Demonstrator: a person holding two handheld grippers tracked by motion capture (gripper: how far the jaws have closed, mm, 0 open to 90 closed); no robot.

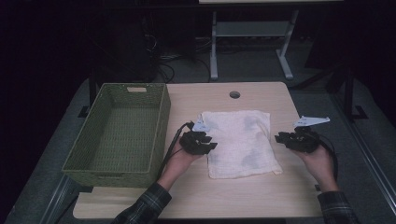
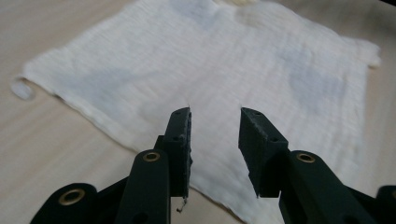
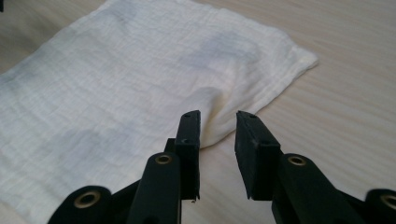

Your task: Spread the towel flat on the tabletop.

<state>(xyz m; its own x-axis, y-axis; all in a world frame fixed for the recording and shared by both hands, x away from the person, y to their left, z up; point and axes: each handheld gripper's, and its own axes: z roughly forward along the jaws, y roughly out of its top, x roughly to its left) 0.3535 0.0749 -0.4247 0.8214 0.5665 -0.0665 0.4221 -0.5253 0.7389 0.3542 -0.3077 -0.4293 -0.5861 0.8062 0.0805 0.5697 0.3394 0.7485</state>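
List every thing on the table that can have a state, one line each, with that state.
White towel: lying spread flat on the table, grey stains on it, held by neither gripper.
Green woven basket: upright, empty, at the table's left edge.
Left gripper: jaws open, nothing between them, over the towel's edge.
Right gripper: jaws open, nothing between them, at the towel's edge.

- Cloth lies flat mid-table.
- Basket sits left of cloth, on table's left edge.
- Left gripper at cloth's left edge, right gripper just off its right edge.
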